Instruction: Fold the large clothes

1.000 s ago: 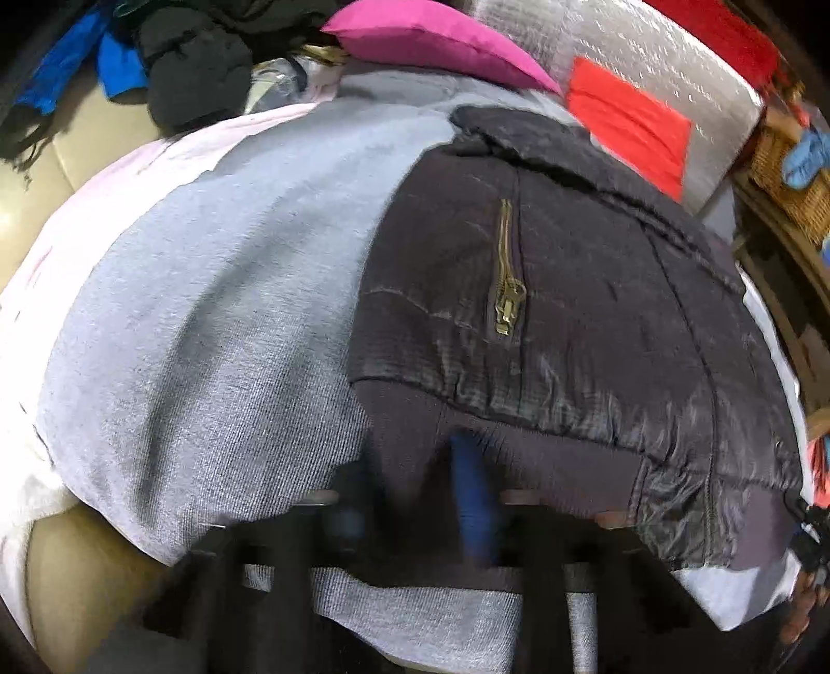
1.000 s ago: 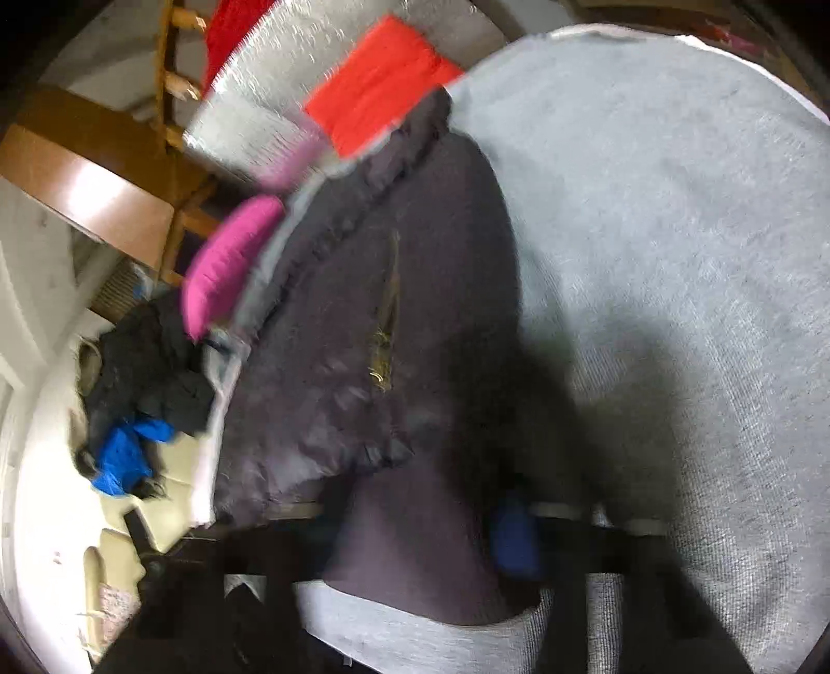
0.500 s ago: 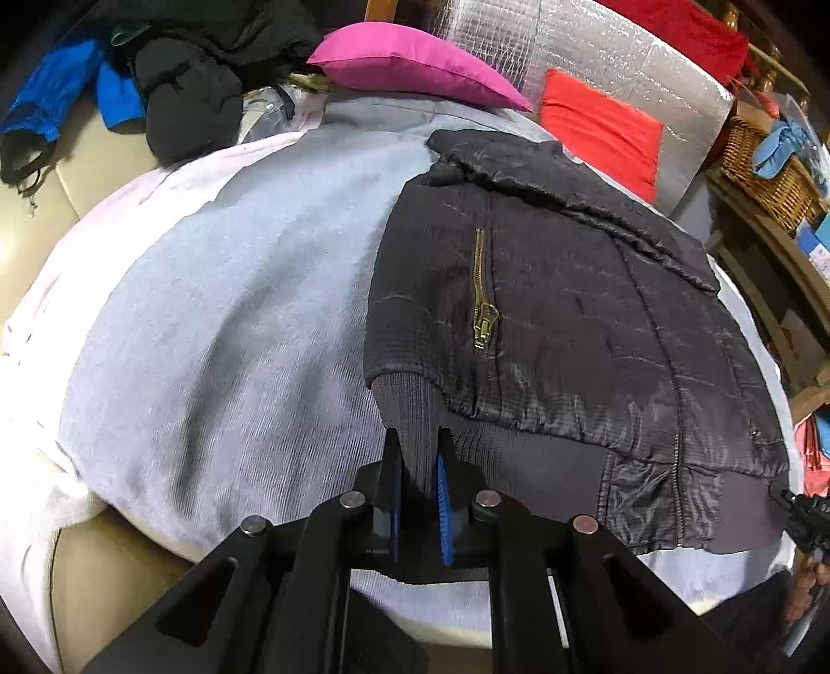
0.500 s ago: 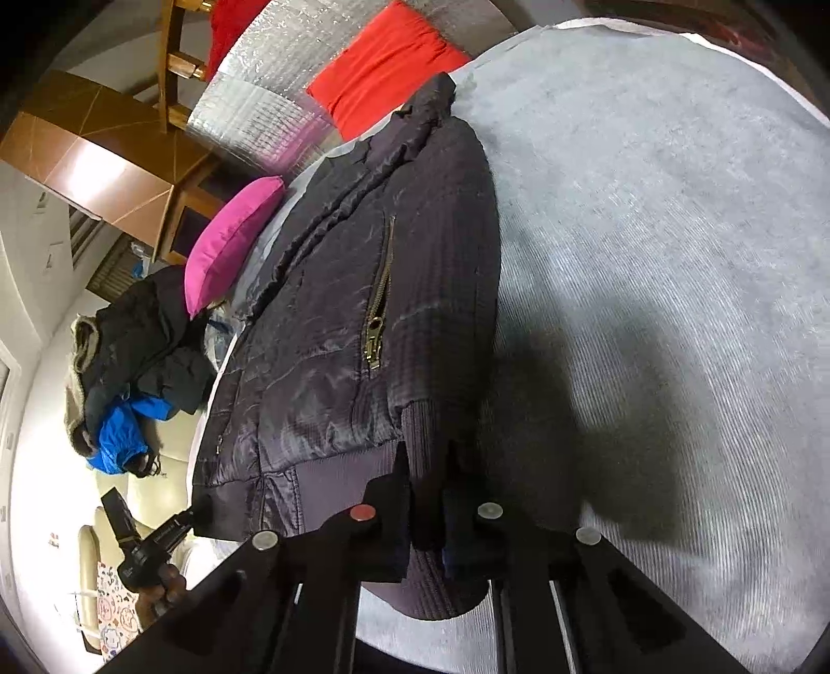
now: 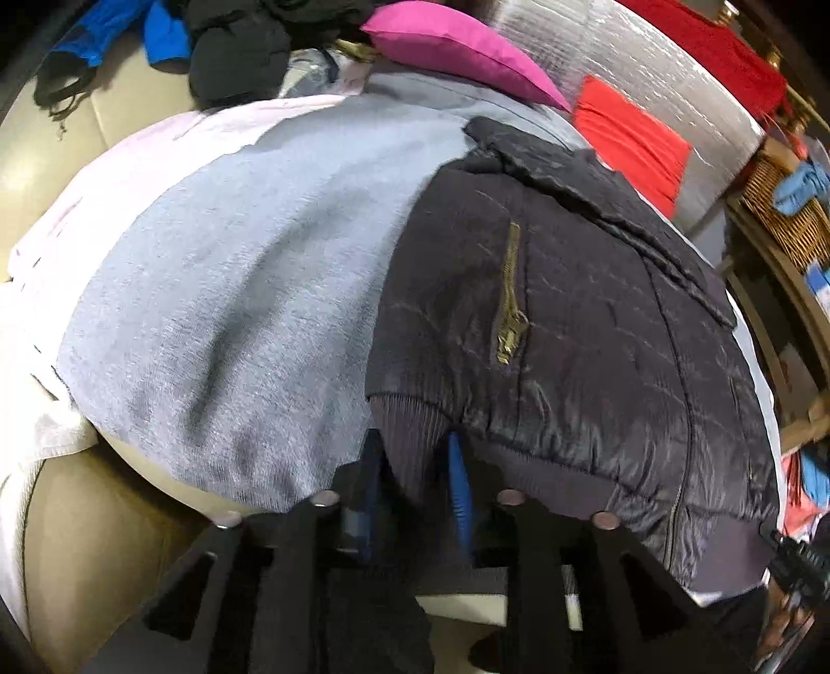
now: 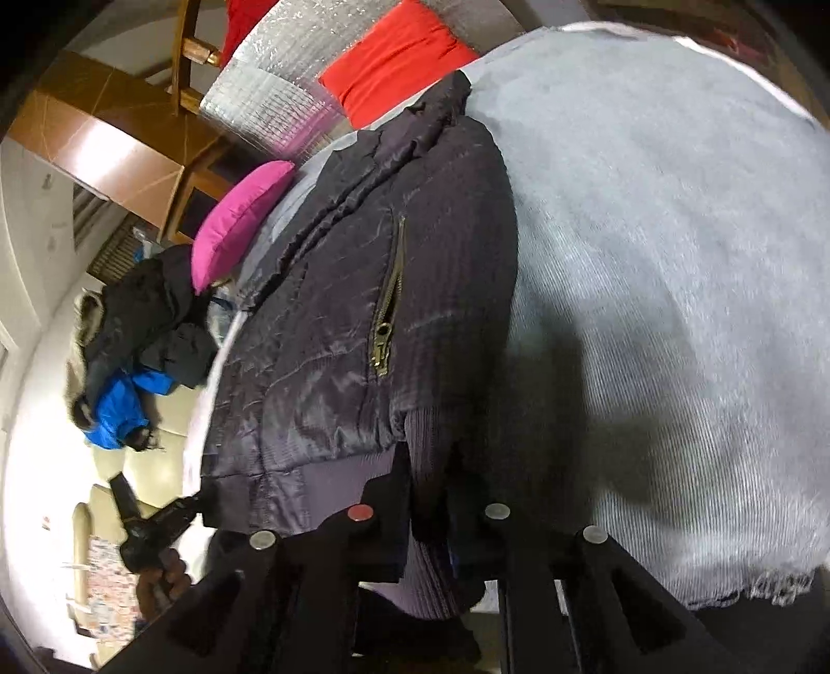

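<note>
left gripper (image 5: 415, 466) had its jaws opening, the ribbed cuff (image 5: 412, 430) of the dark quilted jacket (image 5: 570, 321) standing between its blue pads (image 5: 456, 482); whether those pads pressed the knit could not be told. right gripper (image 6: 430, 497) was opening too, with a ribbed cuff (image 6: 425, 456) in its gap, pad contact equally unclear. ahead of both grippers the jacket lay spread on a grey blanket (image 5: 233, 290), brass pocket zip (image 5: 511, 311) facing up, collar at the far end. beyond the collar lay a magenta cushion (image 5: 456, 46) and a red cushion (image 5: 627, 140). far ahead and left of the left gripper sat a heap of black and blue clothes (image 5: 207, 46).
</note>
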A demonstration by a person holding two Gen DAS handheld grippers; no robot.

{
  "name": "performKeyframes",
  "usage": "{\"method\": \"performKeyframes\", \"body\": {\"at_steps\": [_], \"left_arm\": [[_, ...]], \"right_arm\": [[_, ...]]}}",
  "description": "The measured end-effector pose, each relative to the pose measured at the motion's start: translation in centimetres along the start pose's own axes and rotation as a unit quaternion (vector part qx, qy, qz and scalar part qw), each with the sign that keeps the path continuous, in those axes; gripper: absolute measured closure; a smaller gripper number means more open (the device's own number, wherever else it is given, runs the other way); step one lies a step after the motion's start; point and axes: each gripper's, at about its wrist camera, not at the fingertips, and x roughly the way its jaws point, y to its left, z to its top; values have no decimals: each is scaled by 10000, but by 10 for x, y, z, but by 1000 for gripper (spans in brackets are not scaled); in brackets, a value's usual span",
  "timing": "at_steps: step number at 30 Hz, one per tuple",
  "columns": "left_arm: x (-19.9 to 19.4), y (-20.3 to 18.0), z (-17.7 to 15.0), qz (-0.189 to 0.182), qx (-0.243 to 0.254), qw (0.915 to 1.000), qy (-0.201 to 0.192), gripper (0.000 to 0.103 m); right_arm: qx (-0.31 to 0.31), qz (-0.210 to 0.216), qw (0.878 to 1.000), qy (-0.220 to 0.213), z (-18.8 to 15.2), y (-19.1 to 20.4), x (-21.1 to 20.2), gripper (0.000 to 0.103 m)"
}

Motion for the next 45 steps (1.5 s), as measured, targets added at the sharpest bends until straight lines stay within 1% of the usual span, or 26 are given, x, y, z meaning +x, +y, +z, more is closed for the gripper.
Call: {"method": "performKeyframes", "body": {"at_steps": [2,4,5,6,7,8,9,11,14,15,16,17,18,19,20,22,27,32,38,42,45], "left_arm": [[2,-2,3,27,-66,9999,-141,53],[3,-1,5,-24,-100,9998,-179,46],[5,-1,6,-46,-101,9998,-157,43],[6,-1,5,-37,-102,9999,-133,43],[4,1,3,-30,-102,9999,-115,43],[8,0,3,-29,-96,9999,-69,43],[8,1,2,-30,-91,9999,-32,43],[16,-3,2,-47,-82,10000,20,43],[20,-9,0,-58,-28,10000,32,43],[20,-12,-1,-54,26,10000,25,43],[20,-14,-2,-66,128,9999,56,52],[22,-18,-3,71,286,9995,123,75],[23,-21,-4,276,419,9986,138,82],[23,-22,-3,267,475,9984,153,88],[23,-22,-3,225,450,9986,174,91],[19,-21,-1,150,417,9989,169,92],[1,-27,-5,167,627,9979,-32,94],[-18,-23,-13,81,595,9981,-123,95],[-40,-27,-20,21,709,9971,-265,95],[-48,-34,-15,-36,840,9959,-346,95],[-53,-34,-13,-129,832,9956,-413,95]], "right_arm": [[68,-55,10000,2,-1,-3,2,83],[172,-31,9998,-41,-3,-5,1,80],[189,-75,9998,-82,-3,-6,-1,73],[214,-126,9996,-127,-4,-8,-4,67],[259,-143,9994,-167,-4,-13,-7,42],[334,-144,9990,-264,-4,-15,-11,27],[389,-105,9986,-353,-3,-18,-15,20],[402,-28,9986,-340,0,-18,-15,20],[339,120,9992,-182,4,-16,-3,20],[338,185,9992,-86,4,-15,4,22],[305,265,9992,-19,3,-14,9,31],[224,296,9993,60,3,-10,14,45],[149,165,9996,160,3,-7,20,73],[109,152,9997,177,2,-7,21,77],[95,205,9995,223,1,-7,22,84],[91,276,9994,196,2,-8,19,88],[25,438,9990,109,-2,-8,1,92],[73,571,9982,151,-9,-10,-11,92],[153,697,9973,162,-23,-18,-33,93],[171,730,9971,92,-26,-18,-47,93],[167,786,9968,36,-28,-15,-55,93]]}}
